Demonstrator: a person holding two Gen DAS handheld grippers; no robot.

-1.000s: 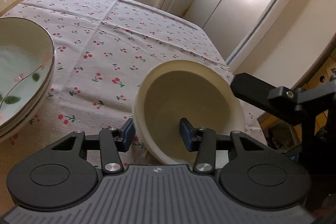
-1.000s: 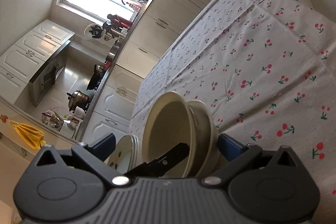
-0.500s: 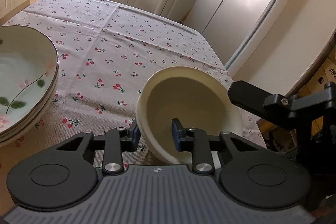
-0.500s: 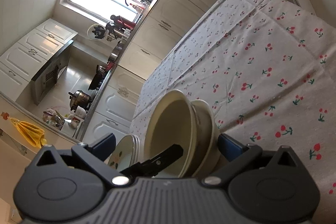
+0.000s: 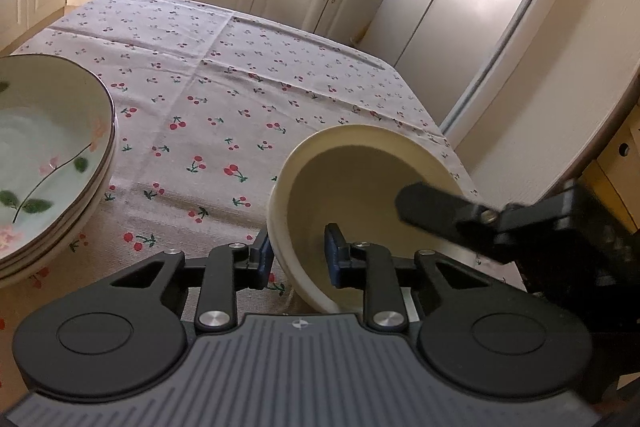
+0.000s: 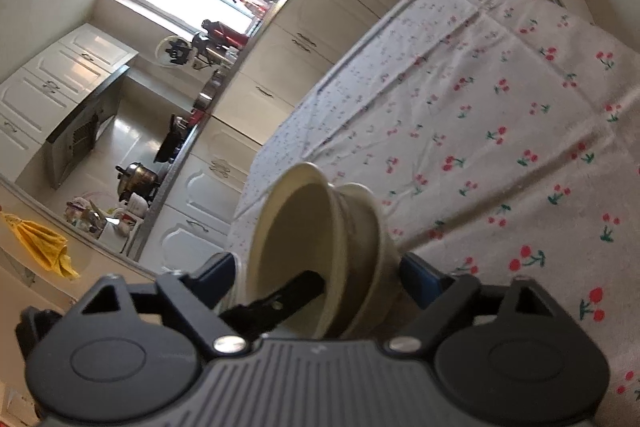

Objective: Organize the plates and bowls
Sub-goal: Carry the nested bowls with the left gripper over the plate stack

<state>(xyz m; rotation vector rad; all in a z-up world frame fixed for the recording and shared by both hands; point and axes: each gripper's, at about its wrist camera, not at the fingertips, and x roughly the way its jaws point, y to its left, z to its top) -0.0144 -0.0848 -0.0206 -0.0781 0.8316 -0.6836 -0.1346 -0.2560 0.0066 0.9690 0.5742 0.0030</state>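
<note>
The cream bowl [image 5: 360, 195] is sitting tilted on the cherry tablecloth [image 5: 224, 99], near the table's edge on the fridge [image 5: 472, 7] side. The bottom of the bowl is hiding behind the left gripper [image 5: 298, 259], so where it is touching the cloth is hard to see. In the right wrist view a second cream bowl [image 6: 368, 247] is nesting under the first one [image 6: 296, 251], and how many bowls are stacked there is hard to tell.

The bowl is plain and pale, with a thick smooth rim and nothing inside.

The left gripper is pinching the bowl's near wall, one blue pad outside and one inside. The right gripper [image 6: 320, 275] is closing, and both bowls are sitting between its blue pads; whether the pads are pressing yet is hard to make out. One black finger [image 5: 436, 211] of the right gripper is reaching over the bowl's far rim, and it is a little blurry.

Away from the bowl, on the side opposite the fridge, a stack of flowered plates [image 5: 48, 155] is being cut off by the picture's edge.
</note>
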